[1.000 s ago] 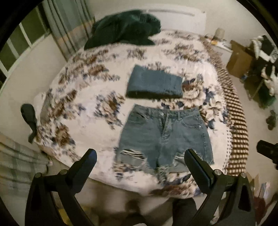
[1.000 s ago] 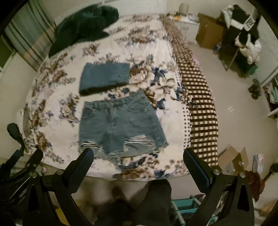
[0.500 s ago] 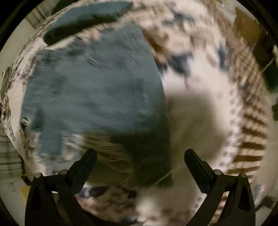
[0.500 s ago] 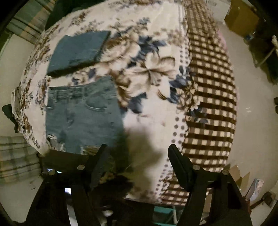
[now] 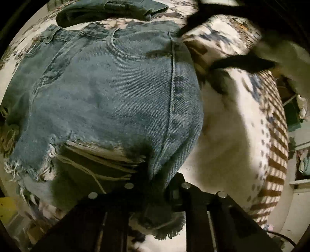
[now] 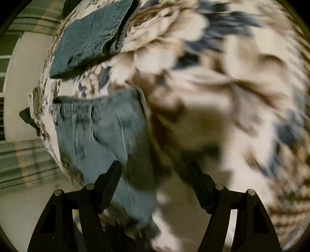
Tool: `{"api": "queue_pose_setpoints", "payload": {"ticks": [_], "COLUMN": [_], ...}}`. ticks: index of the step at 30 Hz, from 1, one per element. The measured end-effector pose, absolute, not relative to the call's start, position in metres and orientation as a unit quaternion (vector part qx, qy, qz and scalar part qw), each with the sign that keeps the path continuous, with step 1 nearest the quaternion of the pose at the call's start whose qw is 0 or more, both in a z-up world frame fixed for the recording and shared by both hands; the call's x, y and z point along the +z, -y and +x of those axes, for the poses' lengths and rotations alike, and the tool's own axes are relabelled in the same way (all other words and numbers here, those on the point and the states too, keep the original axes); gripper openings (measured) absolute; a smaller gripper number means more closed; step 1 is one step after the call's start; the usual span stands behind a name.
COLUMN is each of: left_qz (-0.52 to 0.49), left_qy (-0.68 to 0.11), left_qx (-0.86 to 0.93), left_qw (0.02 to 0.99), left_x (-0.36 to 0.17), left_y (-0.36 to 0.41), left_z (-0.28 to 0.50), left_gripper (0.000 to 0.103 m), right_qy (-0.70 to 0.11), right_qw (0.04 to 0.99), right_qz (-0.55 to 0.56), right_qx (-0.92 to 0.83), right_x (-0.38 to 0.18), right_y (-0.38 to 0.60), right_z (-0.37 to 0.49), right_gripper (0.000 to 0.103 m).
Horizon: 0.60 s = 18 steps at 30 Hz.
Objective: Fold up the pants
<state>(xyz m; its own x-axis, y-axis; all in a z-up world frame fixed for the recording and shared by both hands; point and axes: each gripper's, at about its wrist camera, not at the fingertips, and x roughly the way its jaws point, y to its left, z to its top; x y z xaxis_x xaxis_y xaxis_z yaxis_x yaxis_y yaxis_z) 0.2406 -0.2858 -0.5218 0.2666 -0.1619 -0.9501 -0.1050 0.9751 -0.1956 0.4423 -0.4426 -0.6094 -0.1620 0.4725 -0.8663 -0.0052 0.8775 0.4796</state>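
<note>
Ripped blue denim shorts [image 5: 108, 100] lie flat on the floral bedspread [image 5: 228, 124], waistband away from me. My left gripper [image 5: 157, 186] is shut on the frayed hem of the shorts' right leg. My right gripper [image 6: 155, 178] is open, low over the bed at the shorts' [image 6: 108, 131] right side near the waistband; its left finger [image 6: 110, 180] is over the denim. The right gripper's dark fingers also show at the top right of the left wrist view [image 5: 240, 64].
A folded denim garment [image 6: 91, 36] lies just beyond the shorts, also in the left wrist view [image 5: 108, 9]. A brown checked blanket [image 5: 275, 147] runs along the bed's right edge. Striped curtains [image 6: 25, 160] hang at the left.
Both grippers dropped from above the bed down to the shorts. The left one closed on the right leg hem. The right one moved up toward the waistband side and narrowed a little.
</note>
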Motion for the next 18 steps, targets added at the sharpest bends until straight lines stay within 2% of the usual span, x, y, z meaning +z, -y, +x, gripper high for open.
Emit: {"api": "queue_pose_setpoints", "payload": {"ticks": [3,4,5,6,14,18], "left_qz": [-0.132,-0.138,-0.146,-0.155,-0.21,-0.24], "left_qy": [-0.599,-0.596,-0.589,-0.583,-0.53,-0.504], "left_qx": [-0.023,-0.027,-0.03,-0.031,0.007,0.05], "left_qw": [0.79,0.791,0.794,0.797,0.821,0.828], "left_x": [-0.51,-0.501,-0.489,-0.478,-0.415,-0.407], "left_y": [0.265,0.259,0.252,0.242,0.139,0.092], "left_z": [0.237,0.236,0.235,0.232,0.208,0.215], "left_gripper": [0.01,0.01,0.01,0.01,0.01,0.01], "right_qy": [-0.742,-0.737,-0.73,-0.728,-0.686,-0.67], "right_qw": [0.62,0.623,0.627,0.632,0.685,0.699], "right_qz": [0.173,0.185,0.195,0.193,0.169,0.154], "right_qx": [0.189,0.188,0.188,0.181,0.176,0.197], "right_x": [-0.629,-0.631,-0.63,-0.626,-0.532,-0.482], "right_y": [0.422,0.418,0.415,0.41,0.369,0.308], "right_z": [0.462,0.466,0.469,0.47,0.456,0.458], "right_gripper": [0.072,0.059,0.023,0.019,0.013,0.013]}}
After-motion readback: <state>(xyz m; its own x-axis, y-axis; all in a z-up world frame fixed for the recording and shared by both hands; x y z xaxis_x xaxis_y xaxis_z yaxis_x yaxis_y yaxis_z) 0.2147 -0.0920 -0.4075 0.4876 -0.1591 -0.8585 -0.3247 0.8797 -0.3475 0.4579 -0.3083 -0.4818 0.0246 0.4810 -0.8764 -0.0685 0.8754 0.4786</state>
